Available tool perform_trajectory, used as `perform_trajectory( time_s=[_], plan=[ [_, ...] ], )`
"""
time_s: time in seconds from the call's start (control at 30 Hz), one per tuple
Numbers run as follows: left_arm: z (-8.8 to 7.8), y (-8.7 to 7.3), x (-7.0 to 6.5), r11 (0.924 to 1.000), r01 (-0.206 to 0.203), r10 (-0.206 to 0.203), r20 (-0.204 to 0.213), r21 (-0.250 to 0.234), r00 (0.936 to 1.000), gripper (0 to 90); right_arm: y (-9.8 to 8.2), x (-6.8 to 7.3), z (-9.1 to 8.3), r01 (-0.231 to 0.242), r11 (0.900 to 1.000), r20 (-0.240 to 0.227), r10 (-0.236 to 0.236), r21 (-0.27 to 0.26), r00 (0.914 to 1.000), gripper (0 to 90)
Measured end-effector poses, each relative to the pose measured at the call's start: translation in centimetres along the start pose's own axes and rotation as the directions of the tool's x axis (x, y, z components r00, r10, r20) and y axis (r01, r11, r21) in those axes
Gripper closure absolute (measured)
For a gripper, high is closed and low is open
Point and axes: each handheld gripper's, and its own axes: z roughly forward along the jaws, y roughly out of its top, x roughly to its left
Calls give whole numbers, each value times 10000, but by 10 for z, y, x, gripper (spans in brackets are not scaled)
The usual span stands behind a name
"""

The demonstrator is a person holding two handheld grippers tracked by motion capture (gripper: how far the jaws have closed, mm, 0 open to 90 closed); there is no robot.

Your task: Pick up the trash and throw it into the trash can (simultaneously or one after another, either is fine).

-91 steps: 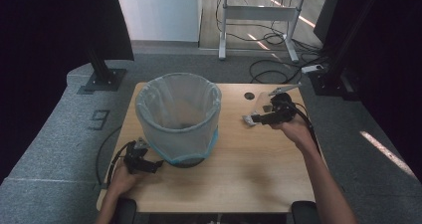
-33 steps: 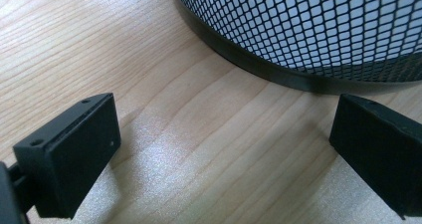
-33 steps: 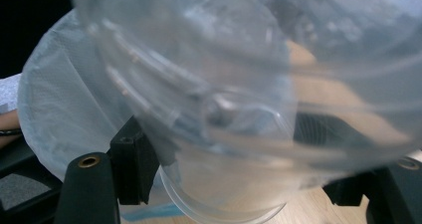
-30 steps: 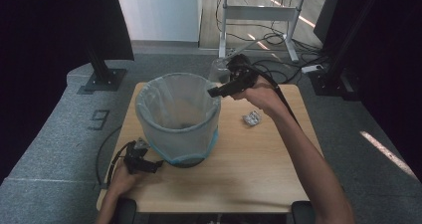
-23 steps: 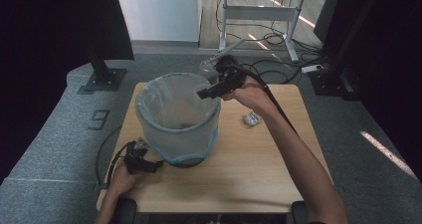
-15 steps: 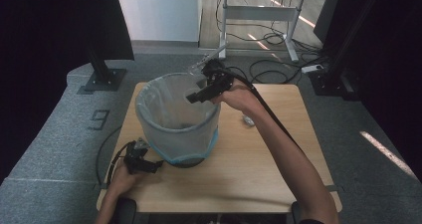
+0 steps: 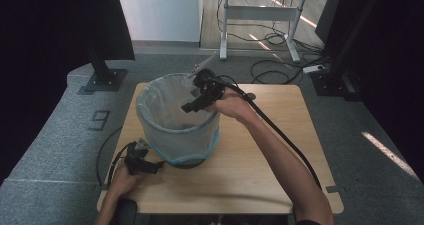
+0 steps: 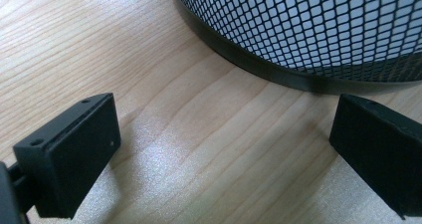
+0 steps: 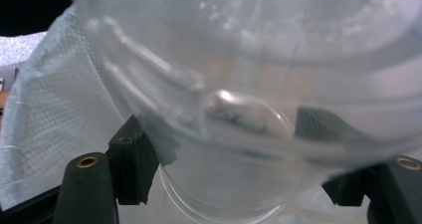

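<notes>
Right gripper point(image 7: 192, 104) pinches a clear crumpled plastic cup point(image 9: 259, 109), jaws pressed on its sides. Directly below it: open mouth of the black mesh waste bin lined with a pale plastic bag point(image 7: 175, 135); the cup sits over the bin's far rim. Left gripper point(image 7: 150, 166) has jaws spread, nothing between them, resting on the light wooden table point(image 7: 250, 165) just beside the bin's base point(image 8: 278, 74).

This looks like a lab or recording studio rather than a home: black curtains point(image 7: 60, 30) hang at both sides of the frame, with stand bases point(image 7: 102, 80) on grey carpet point(image 7: 60, 135). Cables point(image 7: 270, 75) sprawl beneath a bare metal-legged table point(image 7: 265, 12) at the top, behind the wooden desk point(image 7: 260, 160)
</notes>
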Motion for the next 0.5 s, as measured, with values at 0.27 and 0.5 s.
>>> perform_trajectory(
  time_s=[0.27,0.5],
  plan=[
    [0,0,0,10000,-3,3,-1,2,10000,0,-4,2,12,170,9995,-75,-168,250,9998,208],
    [0,0,0,10000,3,-3,-1,-5,10000,0,-5,2,8,175,9994,-228,-168,312,9996,98]
  ],
)
